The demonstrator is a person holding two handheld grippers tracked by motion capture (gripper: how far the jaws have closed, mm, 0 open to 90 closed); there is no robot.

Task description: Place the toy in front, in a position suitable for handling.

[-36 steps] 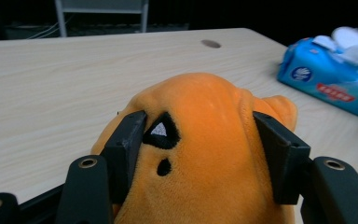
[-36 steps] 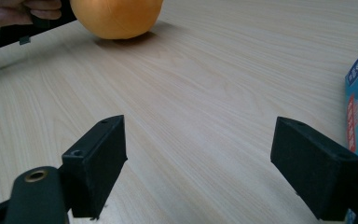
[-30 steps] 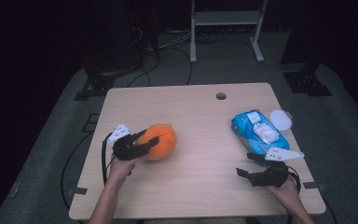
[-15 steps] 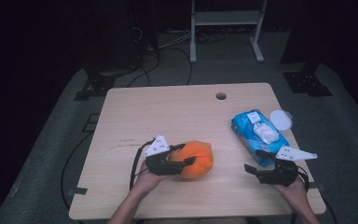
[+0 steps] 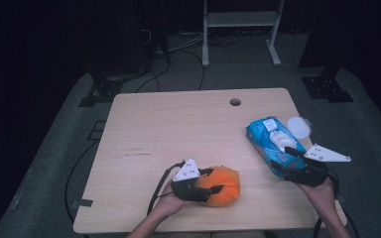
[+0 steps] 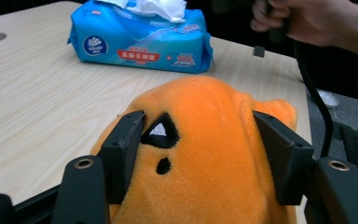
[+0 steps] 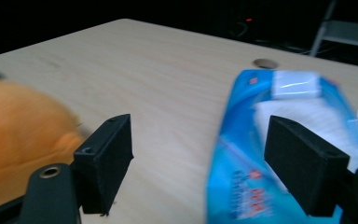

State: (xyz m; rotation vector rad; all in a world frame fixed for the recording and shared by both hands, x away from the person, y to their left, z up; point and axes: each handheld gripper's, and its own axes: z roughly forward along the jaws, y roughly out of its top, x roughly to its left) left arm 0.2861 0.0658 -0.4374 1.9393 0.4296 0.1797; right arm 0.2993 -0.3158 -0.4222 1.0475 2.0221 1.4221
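An orange plush toy (image 5: 226, 179) rests on the wooden table (image 5: 178, 124) near the front edge. My left gripper (image 5: 217, 180) is shut on it, both pads pressed into the fur (image 6: 200, 186); the jaws have just eased slightly wider. A blue pack of wet wipes (image 5: 268, 138) lies at the right, a white tissue sticking out of its top (image 6: 158, 7). My right gripper (image 5: 284, 157) hovers at the pack's near end, open; its jaws have just been closing a little, and part of the pack (image 7: 242, 186) shows between them, untouched.
A round white lid (image 5: 298, 126) lies beside the pack's far end, near the table's right edge. A cable hole (image 5: 235, 102) sits at the back of the table. Cables and a metal stand (image 5: 238, 20) are on the floor beyond.
My left gripper has carried the plush toy to the right and toward the front edge. The right gripper has moved forward to the near end of the wipes pack.
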